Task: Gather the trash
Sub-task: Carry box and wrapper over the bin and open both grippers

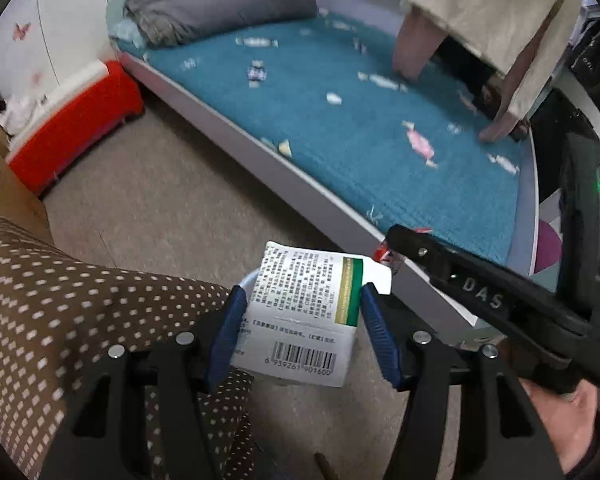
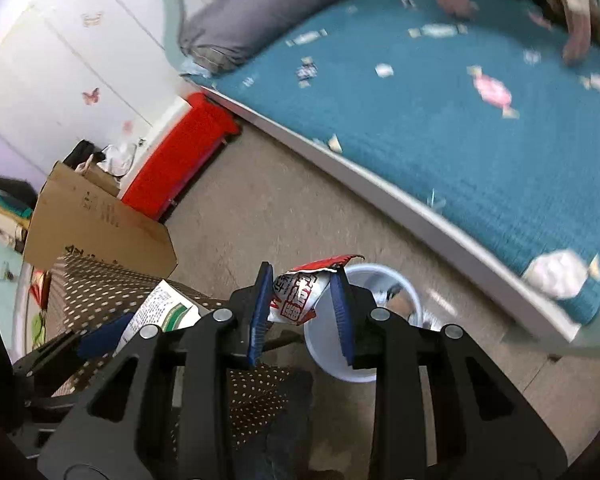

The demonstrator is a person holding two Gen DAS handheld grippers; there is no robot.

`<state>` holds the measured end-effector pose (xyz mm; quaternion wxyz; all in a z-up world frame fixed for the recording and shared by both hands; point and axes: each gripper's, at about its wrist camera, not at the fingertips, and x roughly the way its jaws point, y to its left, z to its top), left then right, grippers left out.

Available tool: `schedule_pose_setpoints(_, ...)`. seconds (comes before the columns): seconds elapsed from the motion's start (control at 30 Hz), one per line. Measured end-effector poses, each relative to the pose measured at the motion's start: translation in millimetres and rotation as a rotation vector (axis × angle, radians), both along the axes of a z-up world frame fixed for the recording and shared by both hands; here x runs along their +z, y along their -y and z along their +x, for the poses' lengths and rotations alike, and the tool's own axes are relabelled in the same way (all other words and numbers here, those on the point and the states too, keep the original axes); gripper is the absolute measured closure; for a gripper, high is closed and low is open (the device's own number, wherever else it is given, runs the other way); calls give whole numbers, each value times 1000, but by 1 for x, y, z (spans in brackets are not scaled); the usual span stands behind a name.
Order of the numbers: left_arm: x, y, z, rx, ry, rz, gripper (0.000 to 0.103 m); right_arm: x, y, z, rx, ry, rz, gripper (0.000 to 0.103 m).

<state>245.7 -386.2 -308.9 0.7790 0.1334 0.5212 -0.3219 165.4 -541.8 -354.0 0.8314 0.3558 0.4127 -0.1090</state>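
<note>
left gripper (image 1: 302, 328) clamps white carton (image 1: 300, 316), jaws across its sides for carrying | right gripper (image 2: 300, 312) pinches red wrapper (image 2: 300, 292), white bin (image 2: 364, 320) just below-ahead, likely drop target | loose wrappers (image 2: 492, 90) far ahead on blue bed (image 2: 480, 160)

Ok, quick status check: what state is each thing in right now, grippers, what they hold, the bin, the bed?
left gripper: shut on the white box
white box: held, flap end open
right gripper: shut on the red wrapper
red wrapper: held, crumpled, above the bin
white bin: upright on the floor, open, some trash inside
bed: still littered with wrappers
</note>
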Motion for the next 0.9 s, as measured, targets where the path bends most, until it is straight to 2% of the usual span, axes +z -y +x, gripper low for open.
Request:
schedule_pose_setpoints(0.13,-19,13,17,-27,-50,61,42,-26,7,6,-28,-30,68,73)
schedule_pose_setpoints(0.2,-24,22,20,-49,-38,102,14,-37,10,9,-41,-44,100,71)
schedule_pose_setpoints(0.27,-27,25,20,-49,-11,142,12,-51,16,8,-67,-51,170,69)
schedule_pose_setpoints(0.3,-29,25,23,-48,-18,147,12,-58,18,7,-88,-52,206,58)
schedule_pose_setpoints(0.33,-32,25,25,-41,-38,153,12,-60,20,6,-103,-54,215,39)
schedule_pose_setpoints(0.4,-34,22,28,-20,-50,164,12,-67,23,1,-133,-48,257,22)
schedule_pose_setpoints(0.43,-33,21,28,-13,-48,153,12,-68,23,1,-136,-50,266,16)
schedule_pose_setpoints(0.53,-26,19,26,-4,-19,146,12,-66,23,-6,-150,-47,268,7)
schedule_pose_setpoints(0.73,-4,5,13,10,22,91,12,-41,21,-16,-166,-30,217,6)
schedule_pose_setpoints(0.9,28,-18,-3,42,66,11,12,4,8,-25,-151,18,134,6)
